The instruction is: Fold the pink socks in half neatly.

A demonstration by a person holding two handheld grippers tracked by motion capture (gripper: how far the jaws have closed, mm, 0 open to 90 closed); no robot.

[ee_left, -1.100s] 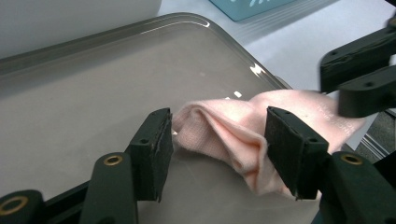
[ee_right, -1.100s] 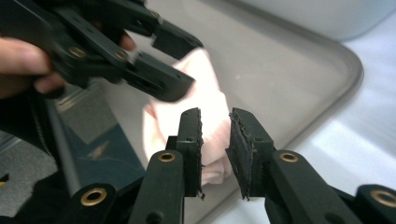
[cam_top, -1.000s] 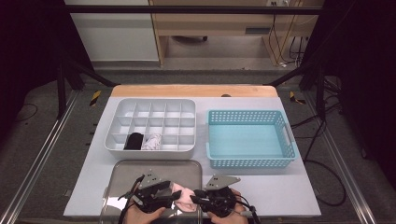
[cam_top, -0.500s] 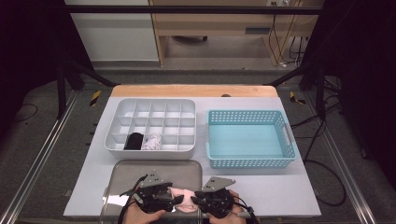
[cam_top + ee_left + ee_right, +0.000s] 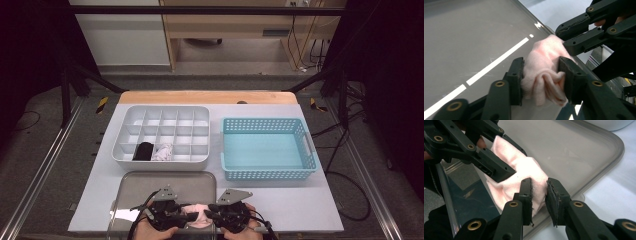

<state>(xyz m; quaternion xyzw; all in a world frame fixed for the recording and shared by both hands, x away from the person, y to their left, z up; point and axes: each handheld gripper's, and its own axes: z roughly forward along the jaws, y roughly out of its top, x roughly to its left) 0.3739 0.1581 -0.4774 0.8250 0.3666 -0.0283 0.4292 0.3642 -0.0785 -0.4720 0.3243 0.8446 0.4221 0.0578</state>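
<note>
Over the grey tray (image 5: 165, 180), the high view shows both grippers meeting at a pink cloth (image 5: 196, 218). Left gripper view: left gripper (image 5: 541, 75) jaws, having just closed, pinch the cloth. Right gripper view: right gripper (image 5: 538, 192) jaws nip its edge.

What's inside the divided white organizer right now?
In the organizer, two front-row cells are filled: a black roll and a white roll beside it. The others look empty; what's beneath the rolls is covered.

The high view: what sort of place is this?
Likely a lab recording station: a white table inside a dark metal frame, hand-held grippers working a pink cloth, and sorting bins.
</note>
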